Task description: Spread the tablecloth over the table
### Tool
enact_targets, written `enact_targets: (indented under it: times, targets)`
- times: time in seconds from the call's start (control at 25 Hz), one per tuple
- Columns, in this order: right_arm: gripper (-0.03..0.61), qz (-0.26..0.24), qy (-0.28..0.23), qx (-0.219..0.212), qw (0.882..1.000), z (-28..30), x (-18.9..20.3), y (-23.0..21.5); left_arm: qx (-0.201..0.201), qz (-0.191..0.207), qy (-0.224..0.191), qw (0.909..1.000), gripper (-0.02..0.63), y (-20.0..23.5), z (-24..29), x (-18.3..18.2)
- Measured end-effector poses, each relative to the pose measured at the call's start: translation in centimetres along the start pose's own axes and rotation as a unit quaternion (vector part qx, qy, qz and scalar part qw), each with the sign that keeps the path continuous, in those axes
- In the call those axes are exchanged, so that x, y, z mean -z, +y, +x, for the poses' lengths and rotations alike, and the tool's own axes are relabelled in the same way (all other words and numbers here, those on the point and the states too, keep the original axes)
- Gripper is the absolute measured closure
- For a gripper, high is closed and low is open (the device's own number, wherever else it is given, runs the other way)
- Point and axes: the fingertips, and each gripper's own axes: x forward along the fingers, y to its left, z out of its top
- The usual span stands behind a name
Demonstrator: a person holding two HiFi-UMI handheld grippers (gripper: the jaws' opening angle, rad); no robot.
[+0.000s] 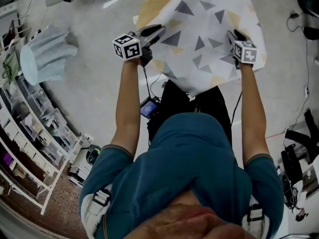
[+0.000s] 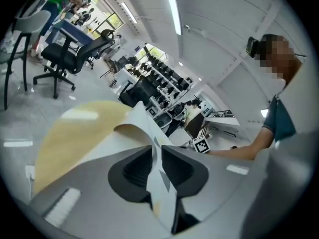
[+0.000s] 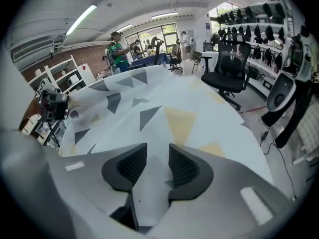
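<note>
A white tablecloth [image 1: 199, 39] printed with grey and yellow triangles lies over a round tan table [image 1: 154, 1] and hangs down its near edge. My left gripper [image 1: 158, 33] is at the cloth's left corner. In the left gripper view its jaws [image 2: 156, 156] stand close together, shut on a lifted fold of the tablecloth [image 2: 142, 128], with bare table [image 2: 75, 133] beyond. My right gripper [image 1: 233, 35] is at the cloth's right edge. In the right gripper view its jaws [image 3: 158, 158] stand apart, the tablecloth [image 3: 149, 108] running between them without being pinched.
White shelving [image 1: 30, 133] and a pale blue covered object [image 1: 45, 54] stand at the left. Cables and black gear [image 1: 299, 148] lie on the floor at the right. Office chairs [image 3: 229, 68] [image 2: 65, 54] stand past the table, and a person in green [image 3: 117, 51] is farther back.
</note>
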Motion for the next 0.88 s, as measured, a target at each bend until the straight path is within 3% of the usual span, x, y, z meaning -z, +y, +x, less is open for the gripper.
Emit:
enact_targets:
  times: [0.08,0.16,0.32,0.4,0.48,0.56,0.64,0.68,0.76,0.8,0.88]
  targets:
    - [0.431,-0.002,0.001,0.002,1.0,0.1,0.1,0.1,-0.002,-0.027,0.003,0.9996,0.551,0.1,1.4,2.3]
    - [0.431,-0.005,0.003,0.002,1.0,0.1,0.1,0.2,-0.002,-0.029,0.014,0.9995,0.523,0.0,2.3,3.3]
    - [0.431,-0.015,0.001,0.003,1.0,0.1,0.1,0.3,-0.021,0.069,0.065,0.9952,0.458,-0.3,2.5,1.5]
    - [0.431,-0.021,-0.002,0.007,1.0,0.1,0.1,0.2,-0.022,0.084,0.066,0.9941,0.416,0.1,2.5,-0.9]
    - [0.431,-0.027,-0.005,0.01,1.0,0.0,0.3,0.3,-0.013,0.043,0.054,0.9975,0.445,1.2,2.6,-2.7]
    - [0.431,-0.034,-0.005,0.01,0.999,0.0,0.4,0.4,-0.001,-0.005,0.051,0.9987,0.53,2.3,2.2,-3.8]
    - [0.431,-0.036,-0.002,0.008,0.999,0.0,0.5,0.4,0.0,-0.028,0.053,0.9982,0.594,2.9,1.9,-4.8]
    - [0.431,-0.035,-0.001,0.006,0.999,0.0,0.6,0.3,-0.014,-0.014,0.053,0.9984,0.597,3.1,1.8,-5.4]
    - [0.431,-0.033,0.0,0.005,0.999,0.0,0.6,0.3,-0.07,0.079,0.046,0.9934,0.605,2.9,1.6,-6.2]
    - [0.431,-0.032,0.0,0.004,0.999,0.0,0.5,0.3,-0.093,0.147,0.041,0.9839,0.606,2.0,1.5,-6.4]
    - [0.431,-0.03,0.0,0.003,1.0,0.2,0.6,0.3,-0.105,0.273,0.032,0.9558,0.601,-1.2,2.1,-6.0]
